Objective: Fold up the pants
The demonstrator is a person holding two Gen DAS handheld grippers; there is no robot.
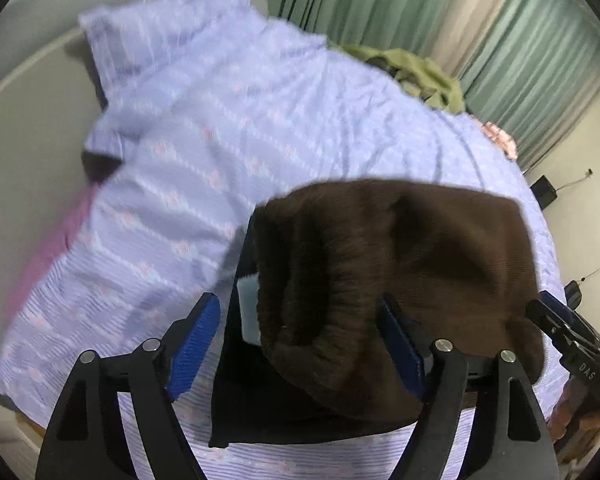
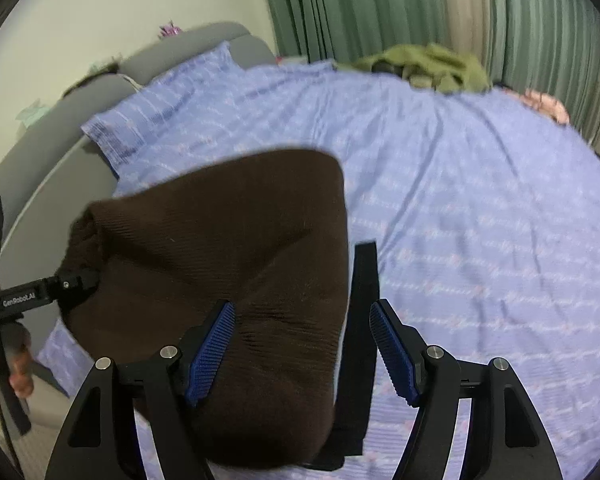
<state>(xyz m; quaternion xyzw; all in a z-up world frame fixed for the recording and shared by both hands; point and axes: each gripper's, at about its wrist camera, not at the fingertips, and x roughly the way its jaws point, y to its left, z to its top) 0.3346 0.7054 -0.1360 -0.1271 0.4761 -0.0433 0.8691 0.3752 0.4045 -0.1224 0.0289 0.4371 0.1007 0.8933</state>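
Both grippers stood wide open — left gripper [image 1: 300, 344], right gripper [image 2: 304, 348] — over the folded brown pants [image 2: 228, 260] on the bed [image 2: 480, 220]. Best next — lift away slowly, snagging nothing.

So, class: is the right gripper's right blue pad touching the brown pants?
Apart. In the right wrist view, the right gripper is open, and its right pad stands clear of the brown pants, with bedsheet between.
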